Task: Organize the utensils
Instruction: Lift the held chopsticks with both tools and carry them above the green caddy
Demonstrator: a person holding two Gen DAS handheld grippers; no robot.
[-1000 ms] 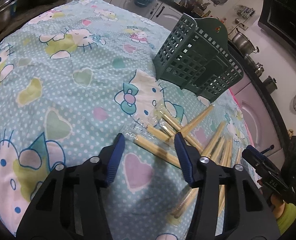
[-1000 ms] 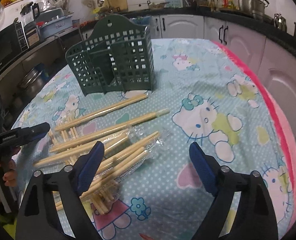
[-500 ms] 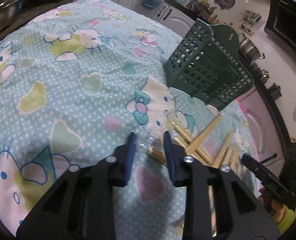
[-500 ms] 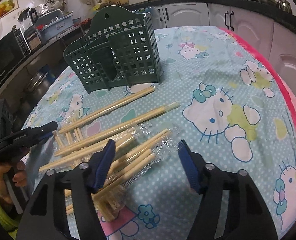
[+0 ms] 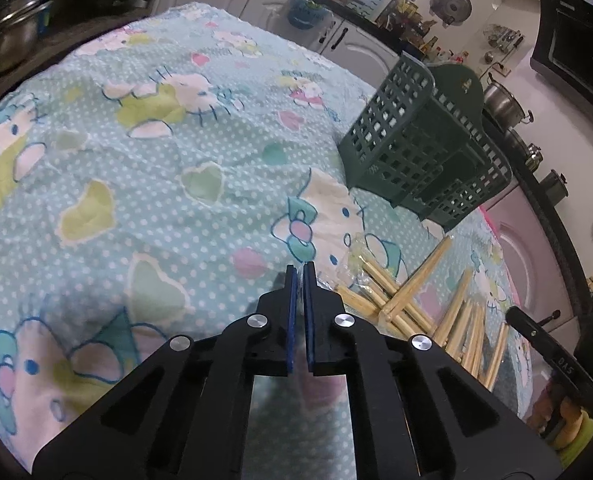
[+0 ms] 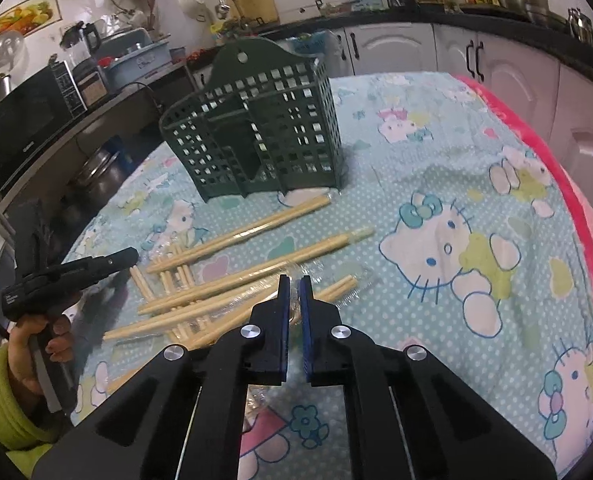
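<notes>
Right wrist view: my right gripper (image 6: pixel 295 280) is pinched nearly shut on a clear chopstick wrapper (image 6: pixel 308 270). My left gripper (image 5: pixel 300 268) is closed on nothing visible. Scattered chopsticks (image 6: pixel 252 272) lie just before the green basket (image 6: pixel 256 140).

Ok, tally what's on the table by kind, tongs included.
Green holder: 1
Tongs: 2, the left tongs and the right tongs
Chopsticks: overlapping pile, no exact count possible
Total besides the chopsticks: 3
</notes>
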